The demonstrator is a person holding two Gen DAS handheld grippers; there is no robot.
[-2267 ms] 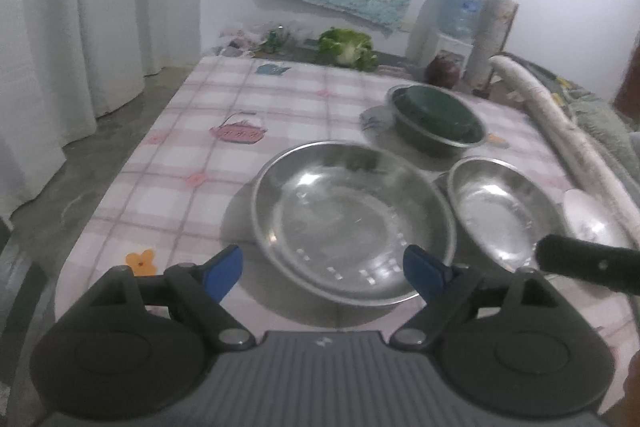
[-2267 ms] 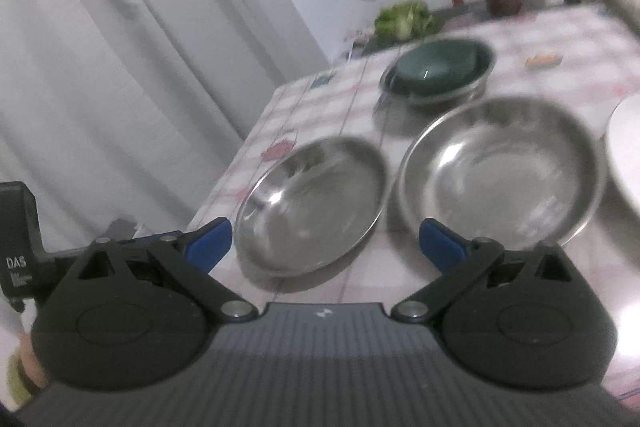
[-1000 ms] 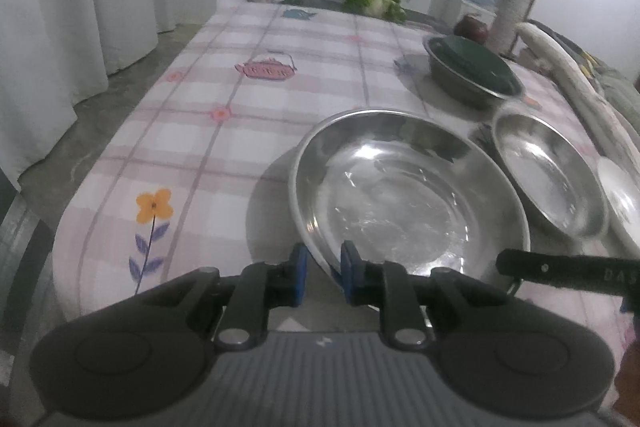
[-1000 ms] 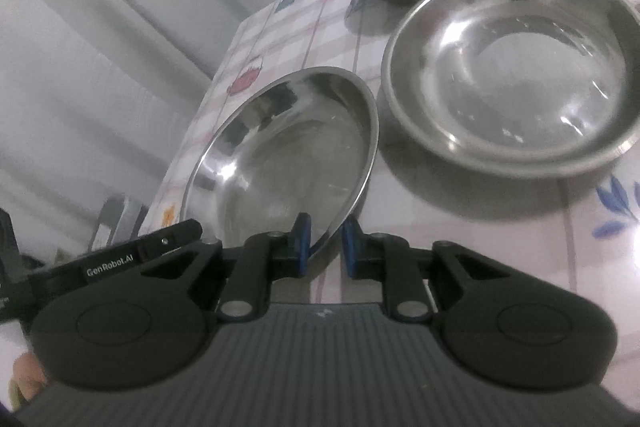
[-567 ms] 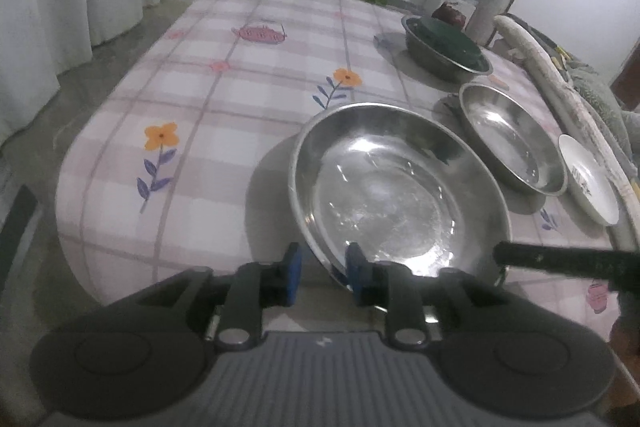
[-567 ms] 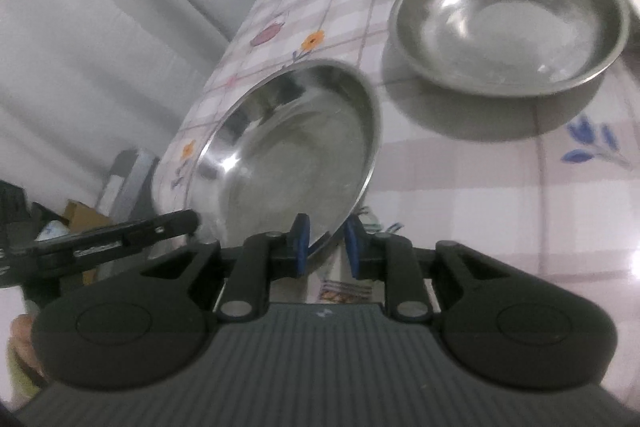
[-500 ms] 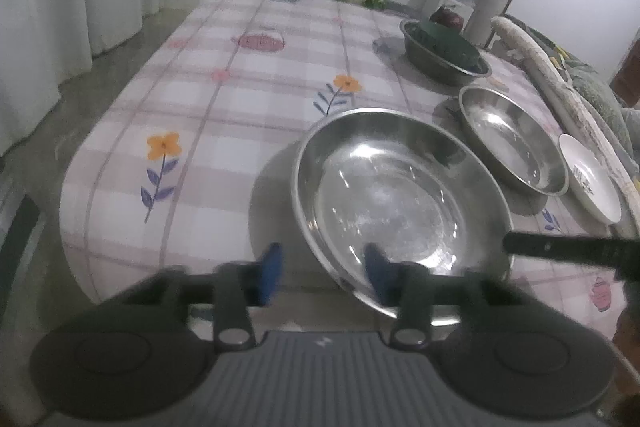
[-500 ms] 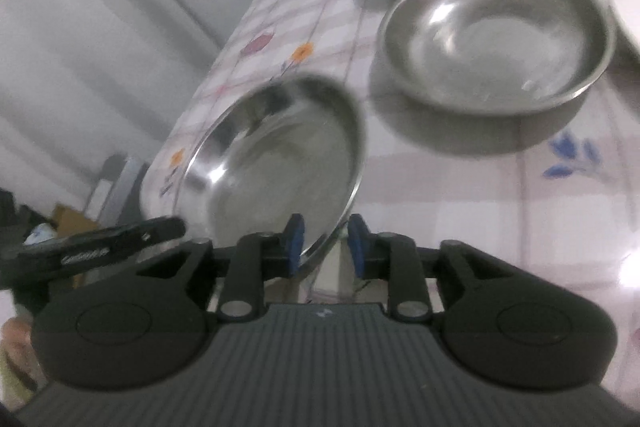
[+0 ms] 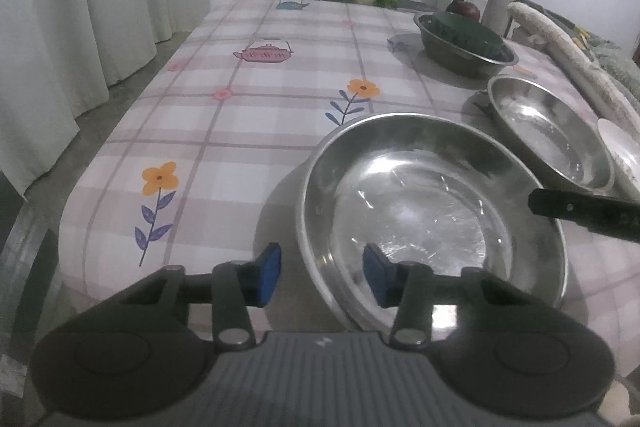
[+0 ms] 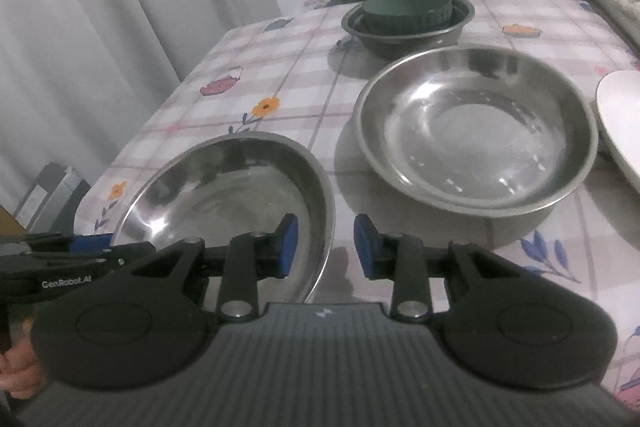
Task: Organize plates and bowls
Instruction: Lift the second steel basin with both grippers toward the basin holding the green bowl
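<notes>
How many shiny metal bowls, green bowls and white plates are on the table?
Shiny round steel bowls: 3, the large near one, the middle one, and the far one
Dark green ribbed bowl, sitting inside the far steel one: 1
White plate at the right edge, partly cut off: 1
Total: 5

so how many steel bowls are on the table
3. The big steel bowl sits nearest, at the table's front edge; the second bowl is just beyond it to the right; the far bowl holds a dark green dish, which may hide more.
</notes>
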